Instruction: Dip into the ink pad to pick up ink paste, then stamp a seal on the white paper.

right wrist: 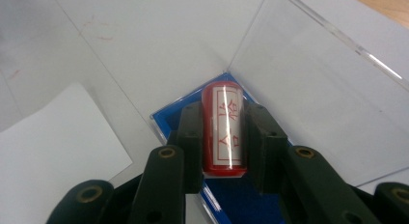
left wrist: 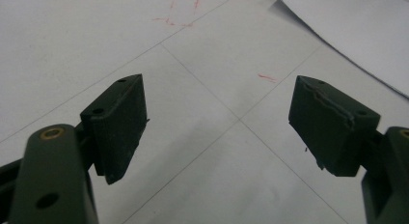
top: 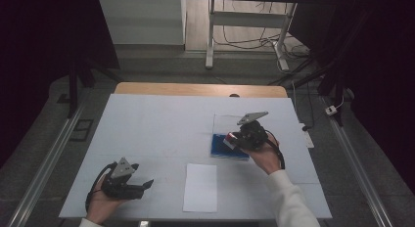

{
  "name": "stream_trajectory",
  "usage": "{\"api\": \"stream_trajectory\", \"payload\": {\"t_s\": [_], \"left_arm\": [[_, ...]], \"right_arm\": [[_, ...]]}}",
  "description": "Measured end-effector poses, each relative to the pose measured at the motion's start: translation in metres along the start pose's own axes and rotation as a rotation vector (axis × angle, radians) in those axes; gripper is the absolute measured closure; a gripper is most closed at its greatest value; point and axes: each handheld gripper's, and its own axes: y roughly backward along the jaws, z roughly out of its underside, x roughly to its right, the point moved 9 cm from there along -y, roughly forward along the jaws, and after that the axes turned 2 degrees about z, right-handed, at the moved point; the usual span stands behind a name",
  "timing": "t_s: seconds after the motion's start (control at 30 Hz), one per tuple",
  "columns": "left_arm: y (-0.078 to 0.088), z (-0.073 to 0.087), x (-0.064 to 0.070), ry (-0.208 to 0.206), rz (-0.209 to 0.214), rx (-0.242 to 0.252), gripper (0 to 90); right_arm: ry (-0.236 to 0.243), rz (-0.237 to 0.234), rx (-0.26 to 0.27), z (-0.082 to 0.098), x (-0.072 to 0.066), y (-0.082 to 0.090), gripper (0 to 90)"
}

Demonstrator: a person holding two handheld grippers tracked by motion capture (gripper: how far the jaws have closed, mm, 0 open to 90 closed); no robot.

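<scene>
White covering is stretching over the table [top: 147, 124], with dark floor and a desk frame lying behind it at twelve o'clock. Starting at eight o'clock, the left gripper [top: 147, 184] is resting low in the person's hand, its jaws standing wide apart over bare surface with nothing between them. One sheet of paper [top: 200, 187] is lying at six o'clock. Moving on to three o'clock, the right gripper [right wrist: 226, 132] is clamping a single red stamp [right wrist: 223, 132], a short cylinder with a white label of red characters, and is holding it over one blue-lined case [right wrist: 166, 119] whose clear lid [right wrist: 308, 84] is standing open behind. The stamp is looking stiff, light and smooth, so it is probably sliding easily; gripping it across the middle of the barrel, as the pads are doing, seems the safest hold, keeping the ends free. The lid is looking thin and likely to crack if knocked.
</scene>
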Motion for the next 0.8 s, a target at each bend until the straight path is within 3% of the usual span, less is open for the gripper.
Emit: {"api": "stream_trajectory", "payload": {"t_s": [0.33,0.8], "left_arm": [[0.0,0.0,0.0,-0.014,-0.016,-0.005,21.6],[0.0,-0.001,0.0,-0.009,-0.011,-0.001,21.5]], "right_arm": [[-0.01,-0.025,0.047,0.003,-0.003,0.016,70.1],[0.026,-0.068,0.117,0.008,-0.03,0.037,70.1]]}}
